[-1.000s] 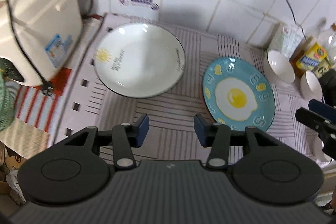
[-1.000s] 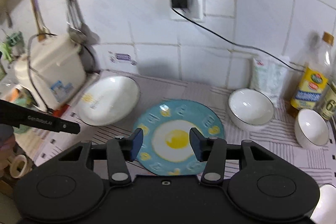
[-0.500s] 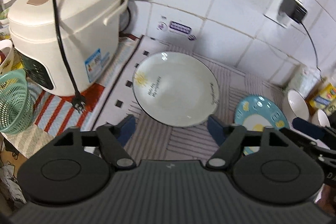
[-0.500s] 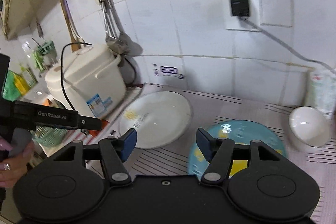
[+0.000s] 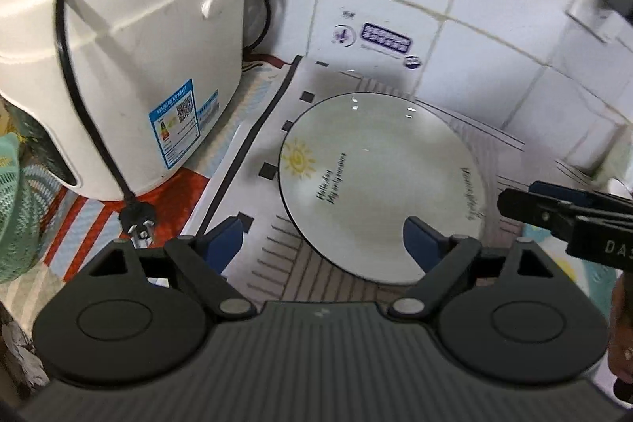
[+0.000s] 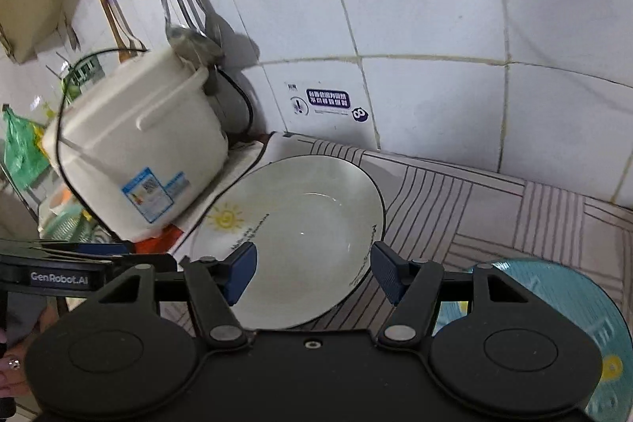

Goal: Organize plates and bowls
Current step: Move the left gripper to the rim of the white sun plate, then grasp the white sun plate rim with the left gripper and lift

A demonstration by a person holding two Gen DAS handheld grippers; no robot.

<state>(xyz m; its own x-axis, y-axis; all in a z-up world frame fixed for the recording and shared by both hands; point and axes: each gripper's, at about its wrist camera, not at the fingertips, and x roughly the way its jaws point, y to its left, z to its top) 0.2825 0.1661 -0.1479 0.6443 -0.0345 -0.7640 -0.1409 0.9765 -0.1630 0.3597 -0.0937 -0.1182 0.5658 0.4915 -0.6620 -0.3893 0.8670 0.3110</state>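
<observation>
A white plate (image 5: 379, 184) with a black rim and a yellow sun drawing lies flat on the striped mat, beside the rice cooker. My left gripper (image 5: 322, 244) hovers over the plate's near rim. Its jaws are opening, and the blue pads stand apart without touching the plate. In the right wrist view, my right gripper (image 6: 314, 269) is open above the same white plate (image 6: 300, 236), with nothing gripped. A blue plate (image 6: 573, 303) with a fried-egg picture lies to the right, partly hidden behind the gripper body. One finger of the right gripper (image 5: 554, 204) reaches in from the right in the left wrist view.
A cream rice cooker (image 5: 118, 66) stands left of the plate, with its loose plug (image 5: 136, 220) on the red striped cloth. A green mesh basket (image 5: 12, 208) sits at the far left. Ladles (image 6: 178, 6) hang on the tiled wall. The mat (image 6: 494, 216) runs on to the right.
Both grippers have swung left and come down closer to the white plate and the rice cooker. Both pairs of jaws have widened. The bowls and bottles have left view.
</observation>
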